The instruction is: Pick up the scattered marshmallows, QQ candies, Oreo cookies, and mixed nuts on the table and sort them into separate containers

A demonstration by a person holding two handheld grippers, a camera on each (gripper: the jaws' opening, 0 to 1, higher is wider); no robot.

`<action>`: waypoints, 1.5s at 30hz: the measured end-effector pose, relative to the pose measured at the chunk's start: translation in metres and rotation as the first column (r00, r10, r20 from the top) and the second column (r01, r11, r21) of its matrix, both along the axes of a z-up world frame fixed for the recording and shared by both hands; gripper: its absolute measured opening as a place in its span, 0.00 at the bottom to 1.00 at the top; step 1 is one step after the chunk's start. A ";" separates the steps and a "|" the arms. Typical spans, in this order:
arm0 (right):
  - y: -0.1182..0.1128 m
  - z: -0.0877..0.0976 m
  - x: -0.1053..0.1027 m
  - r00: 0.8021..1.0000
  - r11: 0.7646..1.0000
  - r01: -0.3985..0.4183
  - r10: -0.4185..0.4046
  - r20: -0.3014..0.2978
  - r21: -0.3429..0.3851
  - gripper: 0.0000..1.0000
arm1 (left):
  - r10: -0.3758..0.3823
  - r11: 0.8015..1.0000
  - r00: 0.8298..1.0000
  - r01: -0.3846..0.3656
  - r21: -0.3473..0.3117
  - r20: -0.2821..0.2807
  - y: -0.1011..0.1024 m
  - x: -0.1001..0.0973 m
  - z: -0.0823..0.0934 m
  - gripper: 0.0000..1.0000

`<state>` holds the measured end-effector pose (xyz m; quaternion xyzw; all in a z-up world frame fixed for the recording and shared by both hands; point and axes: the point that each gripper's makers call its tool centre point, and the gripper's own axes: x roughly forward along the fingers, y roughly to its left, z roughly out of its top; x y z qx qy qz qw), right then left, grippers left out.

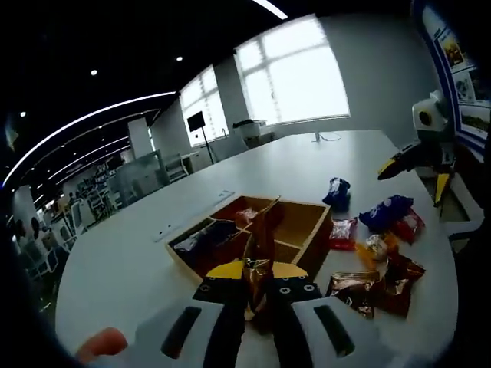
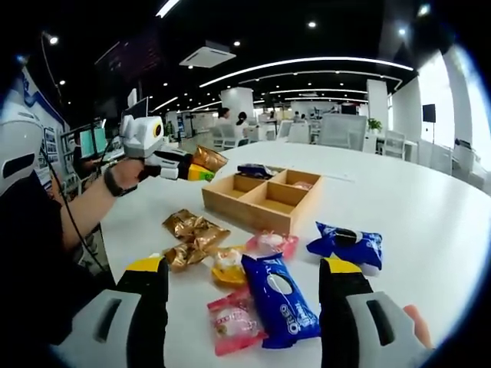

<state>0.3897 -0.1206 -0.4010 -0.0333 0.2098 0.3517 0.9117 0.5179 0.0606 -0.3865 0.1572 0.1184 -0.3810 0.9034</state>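
Observation:
My left gripper is shut on a gold-brown nut packet, held just above the near side of the wooden divided box. In the right gripper view that left gripper holds the gold packet by the box's far left corner. My right gripper stands wide open low over the table, a blue Oreo pack and a pink candy packet between its jaws. In the left gripper view the right gripper hangs open at the far right.
A blue pack lies in one box compartment and a pink item in another. Scattered on the white table: gold nut packets, a yellow sweet, a pink packet, a second Oreo pack. A person's hand holds the left gripper.

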 end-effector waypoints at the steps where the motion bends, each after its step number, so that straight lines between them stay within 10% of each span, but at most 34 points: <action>1: 0.000 0.000 0.000 1.000 1.000 0.001 -0.001 0.000 0.000 0.76 | -0.009 1.000 1.000 0.009 -0.020 -0.022 -0.003 -0.001 -0.002 0.14; 45: -0.009 0.001 -0.005 1.000 1.000 0.025 -0.025 0.012 0.014 0.75 | 0.002 0.993 0.994 -0.015 0.116 0.112 -0.014 0.032 -0.022 0.17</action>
